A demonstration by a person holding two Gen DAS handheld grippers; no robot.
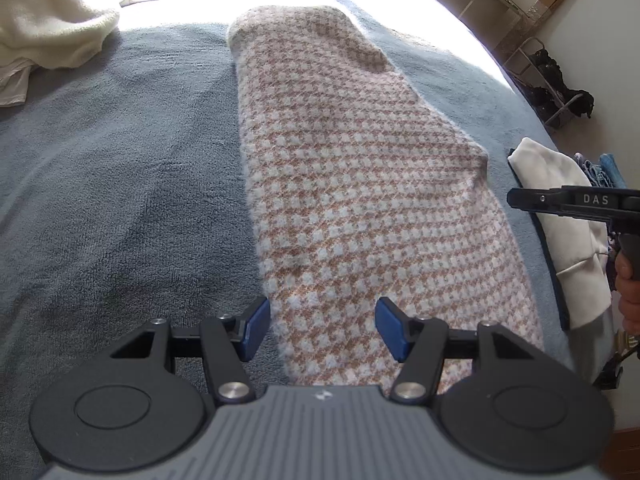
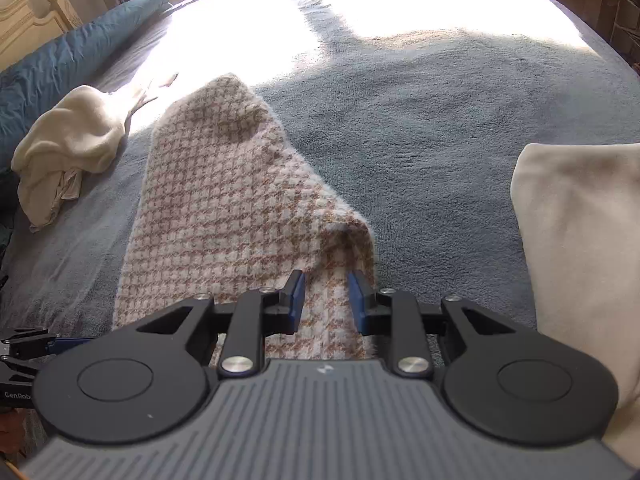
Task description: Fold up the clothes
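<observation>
A pink-brown and white houndstooth knit garment [image 1: 360,184] lies folded into a long strip on the grey-blue bed cover [image 1: 120,184]. My left gripper [image 1: 322,328] hovers over the strip's near end, open, with nothing between its blue pads. In the right wrist view the garment [image 2: 224,208] runs away from me. My right gripper [image 2: 326,296] sits at its near right edge with the jaws narrow, and a raised pucker of the knit stands between the pads. The right gripper [image 1: 516,198] also shows at the right edge of the left wrist view, held by a hand [image 1: 628,280].
A crumpled cream garment [image 2: 68,148] lies at the far left of the bed, next to a blue pillow [image 2: 80,52]. A folded cream garment [image 2: 580,232] lies to the right. Past the bed's edge stand a metal rack with dark things [image 1: 556,88] and shelving.
</observation>
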